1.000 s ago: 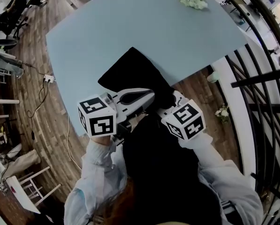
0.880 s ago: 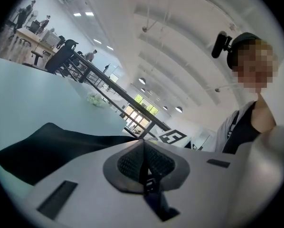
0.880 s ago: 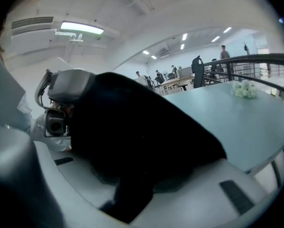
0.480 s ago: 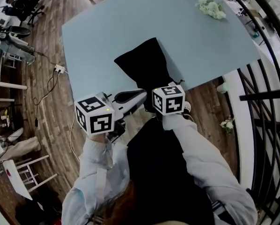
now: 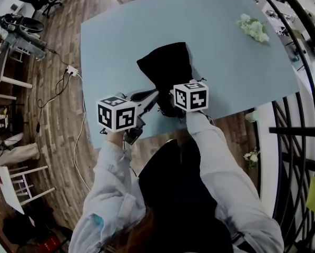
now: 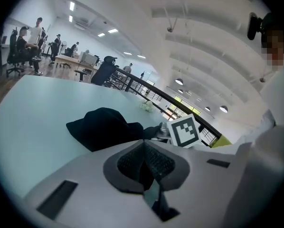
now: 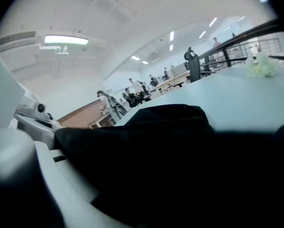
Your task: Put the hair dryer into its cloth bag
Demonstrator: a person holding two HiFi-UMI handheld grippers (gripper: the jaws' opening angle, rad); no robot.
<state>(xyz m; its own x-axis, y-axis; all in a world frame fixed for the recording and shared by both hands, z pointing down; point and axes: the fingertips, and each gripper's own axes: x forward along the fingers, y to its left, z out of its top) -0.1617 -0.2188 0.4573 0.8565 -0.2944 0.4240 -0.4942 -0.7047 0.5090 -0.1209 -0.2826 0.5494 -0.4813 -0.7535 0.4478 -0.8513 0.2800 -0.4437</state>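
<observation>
The black cloth bag (image 5: 167,67) lies crumpled on the light blue table (image 5: 226,62); it also shows in the left gripper view (image 6: 104,127). My left gripper (image 5: 139,108) is shut on the white and grey hair dryer (image 5: 143,98), just left of the bag's near end. The dryer's dark mesh grille (image 6: 144,163) fills the lower left gripper view. My right gripper (image 5: 174,105) sits at the bag's near end, under its marker cube (image 6: 184,131). Its jaws have just been opening. Black cloth (image 7: 170,141) covers them, so I cannot tell whether any lies between them.
A bunch of white flowers (image 5: 254,28) lies at the table's far right. A black railing (image 5: 299,141) runs along the right. On the wooden floor to the left are a power strip with cables (image 5: 70,70) and a white chair (image 5: 20,183).
Both grippers have moved forward over the table's near edge toward the bag. The hair dryer travelled with the left one, and the right one now sits at the bag's near end.
</observation>
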